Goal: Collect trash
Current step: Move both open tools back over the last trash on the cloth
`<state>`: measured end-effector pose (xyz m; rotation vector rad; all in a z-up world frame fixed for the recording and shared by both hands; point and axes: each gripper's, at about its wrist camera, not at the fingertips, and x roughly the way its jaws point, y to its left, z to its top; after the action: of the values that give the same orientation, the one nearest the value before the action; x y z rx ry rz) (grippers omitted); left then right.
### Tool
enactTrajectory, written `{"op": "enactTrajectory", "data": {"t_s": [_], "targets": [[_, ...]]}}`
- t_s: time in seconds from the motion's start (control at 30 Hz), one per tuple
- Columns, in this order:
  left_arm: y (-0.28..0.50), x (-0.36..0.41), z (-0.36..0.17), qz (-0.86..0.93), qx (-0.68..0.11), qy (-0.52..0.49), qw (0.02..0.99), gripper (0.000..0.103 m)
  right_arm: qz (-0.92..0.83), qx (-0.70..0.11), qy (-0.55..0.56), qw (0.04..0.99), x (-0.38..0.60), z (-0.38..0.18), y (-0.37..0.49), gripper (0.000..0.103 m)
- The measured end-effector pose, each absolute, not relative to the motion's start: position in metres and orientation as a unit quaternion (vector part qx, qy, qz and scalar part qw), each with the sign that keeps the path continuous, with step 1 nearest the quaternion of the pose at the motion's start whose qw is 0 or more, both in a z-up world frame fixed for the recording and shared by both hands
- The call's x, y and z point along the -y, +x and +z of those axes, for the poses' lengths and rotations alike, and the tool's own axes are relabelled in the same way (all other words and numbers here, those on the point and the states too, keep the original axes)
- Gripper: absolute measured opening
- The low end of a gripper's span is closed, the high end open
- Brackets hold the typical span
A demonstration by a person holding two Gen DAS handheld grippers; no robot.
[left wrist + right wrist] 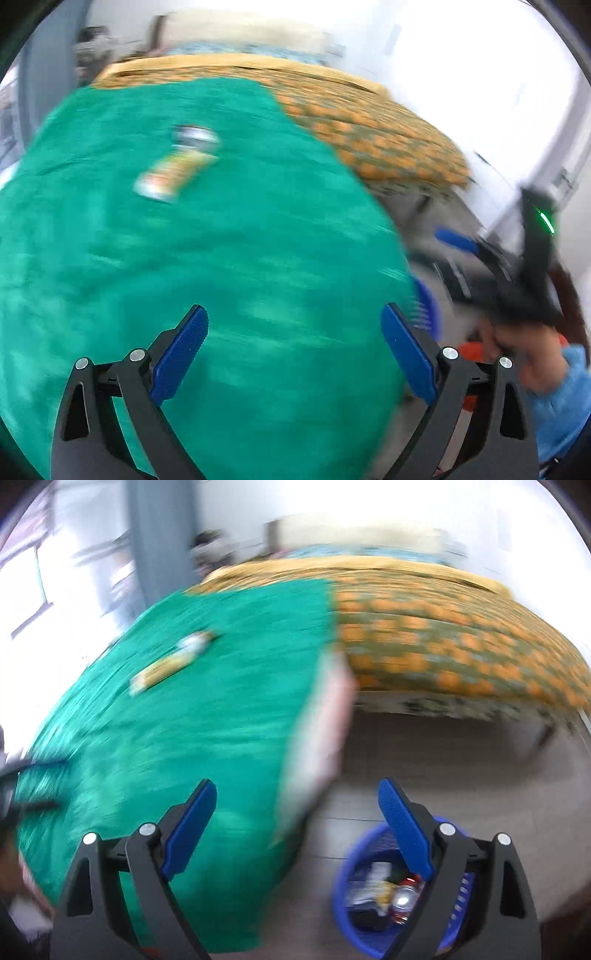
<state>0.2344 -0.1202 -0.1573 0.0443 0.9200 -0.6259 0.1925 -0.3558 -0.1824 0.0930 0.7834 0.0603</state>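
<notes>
Left wrist view: positioned above the near end of the green blanket point(207, 258), facing along it toward the orange patterned cover point(388, 136) beyond.

Right wrist view: positioned at the blanket's right edge, partly over the floor, facing the same way, with the blue basket point(343, 886) close below.

Shared region: green blanket, orange cover, far wall. Both views are motion-blurred.

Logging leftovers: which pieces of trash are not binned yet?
The yellow packet and crumpled silver wrapper beside it lie on the green cover; the rest, a red can included, sits in the blue basket.
</notes>
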Motion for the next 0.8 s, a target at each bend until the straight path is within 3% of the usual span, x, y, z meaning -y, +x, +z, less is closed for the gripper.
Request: {"op": "enactTrajectory", "data": {"t_s": [0.2, 0.57, 0.67, 0.8], "targets": [[0.328, 0.077, -0.144, -0.258, -0.44, 0.016, 0.86, 0.093, 0.111, -0.41, -0.014, 0.905, 0.261, -0.187, 0.234, 0.087], [0.421, 0.137, -0.175, -0.258, -0.457, 0.117, 0.843, 0.092, 0.13, -0.422, -0.03, 0.897, 0.232, -0.208, 0.267, 0.087], [0.428, 0.145, -0.183, -0.25, -0.455, 0.139, 0.843, 0.088, 0.129, -0.422, -0.032, 0.897, 0.235, -0.208, 0.27, 0.088], [0.43, 0.149, -0.191, -0.252, -0.458, 0.153, 0.838, 0.062, 0.128, -0.424, -0.031, 0.896, 0.236, -0.209, 0.27, 0.089]]}}
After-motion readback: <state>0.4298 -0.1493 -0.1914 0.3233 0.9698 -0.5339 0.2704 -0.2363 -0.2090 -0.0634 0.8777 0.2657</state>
